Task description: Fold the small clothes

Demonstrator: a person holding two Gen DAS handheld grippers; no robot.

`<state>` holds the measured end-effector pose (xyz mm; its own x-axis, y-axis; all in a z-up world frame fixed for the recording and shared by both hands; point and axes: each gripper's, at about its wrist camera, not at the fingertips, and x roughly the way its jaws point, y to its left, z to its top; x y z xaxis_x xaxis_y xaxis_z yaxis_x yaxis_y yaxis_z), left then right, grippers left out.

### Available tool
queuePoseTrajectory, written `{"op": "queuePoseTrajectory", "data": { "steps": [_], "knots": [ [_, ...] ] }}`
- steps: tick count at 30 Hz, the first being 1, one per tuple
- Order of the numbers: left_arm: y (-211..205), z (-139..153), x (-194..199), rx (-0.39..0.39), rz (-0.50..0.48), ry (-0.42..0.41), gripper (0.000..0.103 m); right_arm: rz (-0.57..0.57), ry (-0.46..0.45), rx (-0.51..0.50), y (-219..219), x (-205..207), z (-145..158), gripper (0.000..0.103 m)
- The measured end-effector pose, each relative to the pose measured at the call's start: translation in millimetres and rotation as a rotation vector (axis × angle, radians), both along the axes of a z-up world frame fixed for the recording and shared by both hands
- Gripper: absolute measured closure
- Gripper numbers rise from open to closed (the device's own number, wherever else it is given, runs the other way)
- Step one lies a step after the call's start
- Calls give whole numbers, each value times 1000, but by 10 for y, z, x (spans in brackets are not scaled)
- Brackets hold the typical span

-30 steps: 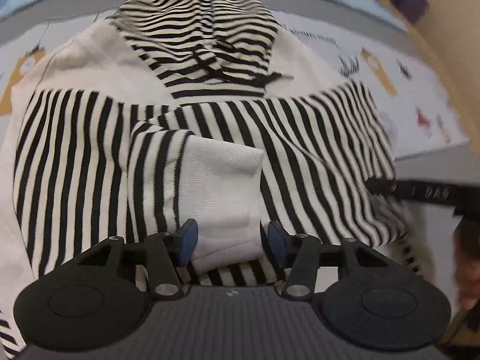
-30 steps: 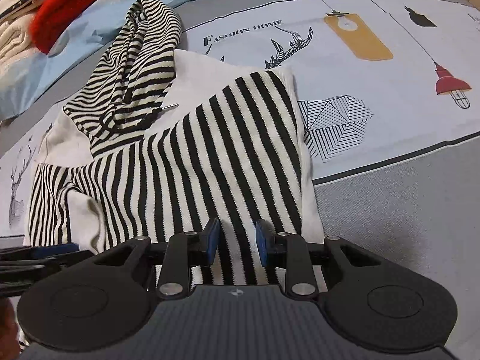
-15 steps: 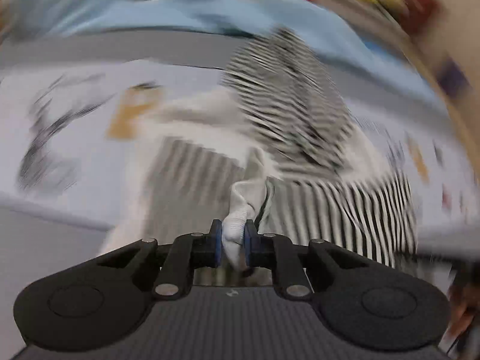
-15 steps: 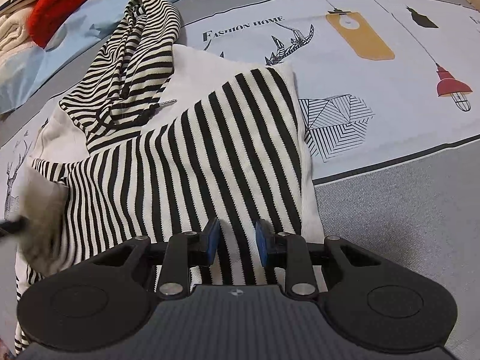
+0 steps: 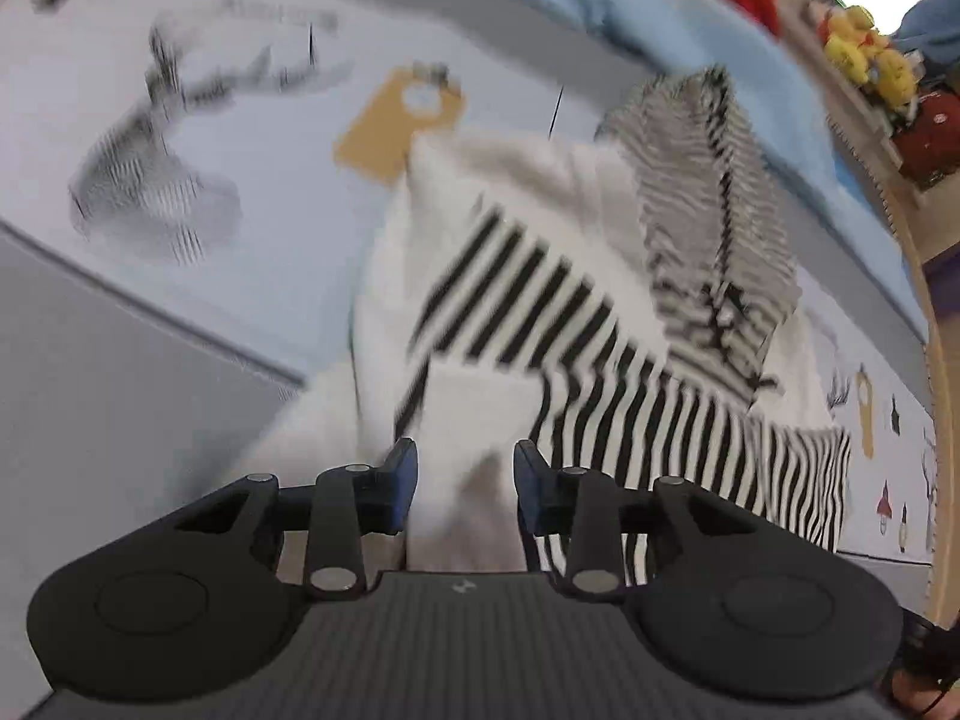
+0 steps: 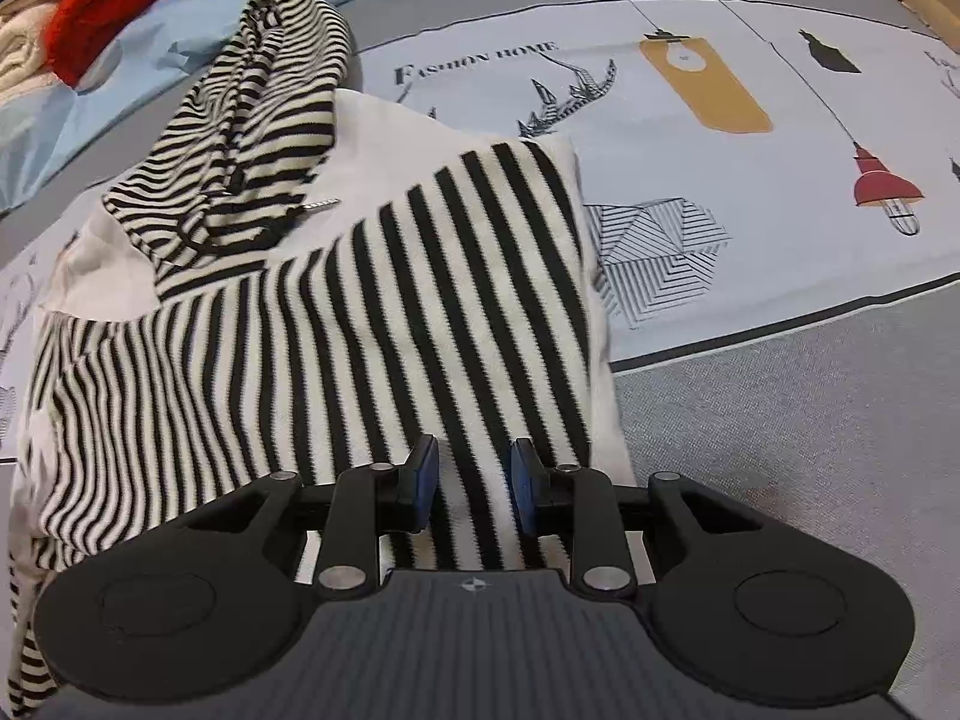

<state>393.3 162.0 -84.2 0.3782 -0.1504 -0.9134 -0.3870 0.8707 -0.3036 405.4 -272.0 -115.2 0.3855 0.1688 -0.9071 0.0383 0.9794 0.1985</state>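
Left gripper: jaws opening, white cuff between pads, pads clear of cloth as far as blur allows. Right gripper: jaws partly spread, astride striped hem, no pinch visible. Hooded sweater lies flat on printed bedspread, long axis running from grippers toward far side, hood at far end. Cream knit, bold black stripes on body, finer stripes on hood, plain white shoulders. Red garment beyond hood.
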Motion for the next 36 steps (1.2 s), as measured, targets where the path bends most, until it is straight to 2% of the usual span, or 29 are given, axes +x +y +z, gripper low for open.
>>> {"op": "queuePoseTrajectory", "data": {
  "steps": [2,4,6,9,12,14,16,18,20,22,24,27,29,30,31,33,36],
  "knots": [
    [-36,-143,4,2,-5,56,64,-25,4,-23,-38,3,-7,76],
    [-52,-146,2,19,-3,55,64,-76,6,-46,-118,16,-12,77],
    [-115,-34,10,51,-21,15,62,-125,10,-46,-230,31,-29,82],
    [-235,65,24,74,-70,-43,55,-182,16,18,-371,31,-29,82],
    [-312,-60,63,35,-90,3,55,-170,0,13,-363,16,8,80],
    [-345,-172,66,50,-102,52,55,-167,-6,-26,-383,19,3,79],
    [-355,-163,72,63,-106,49,55,-191,3,-77,-443,34,-34,76],
    [-356,-107,56,54,-100,28,53,-240,21,-27,-574,40,-62,73],
    [-378,-66,59,47,-103,13,51,-277,-16,35,-653,23,6,72],
    [-415,-77,63,54,-115,15,51,-236,-59,52,-630,29,84,68],
    [-452,-94,80,57,-125,21,51,-169,-53,55,-567,43,78,62],
    [-463,-93,98,54,-121,16,51,-142,2,60,-516,48,-41,61],
    [-468,-84,105,54,-120,14,51,-126,8,40,-481,50,-83,62],
    [-473,-80,108,54,-123,13,51,-112,2,25,-443,47,-75,65],
    [-484,-77,111,55,-127,12,51,-91,-9,16,-412,36,-53,81],
    [-500,-67,109,57,-136,8,51,-64,-29,17,-381,25,-22,96],
    [-510,-51,108,60,-141,4,51,-83,-54,15,-434,17,42,99]
  ]
}}
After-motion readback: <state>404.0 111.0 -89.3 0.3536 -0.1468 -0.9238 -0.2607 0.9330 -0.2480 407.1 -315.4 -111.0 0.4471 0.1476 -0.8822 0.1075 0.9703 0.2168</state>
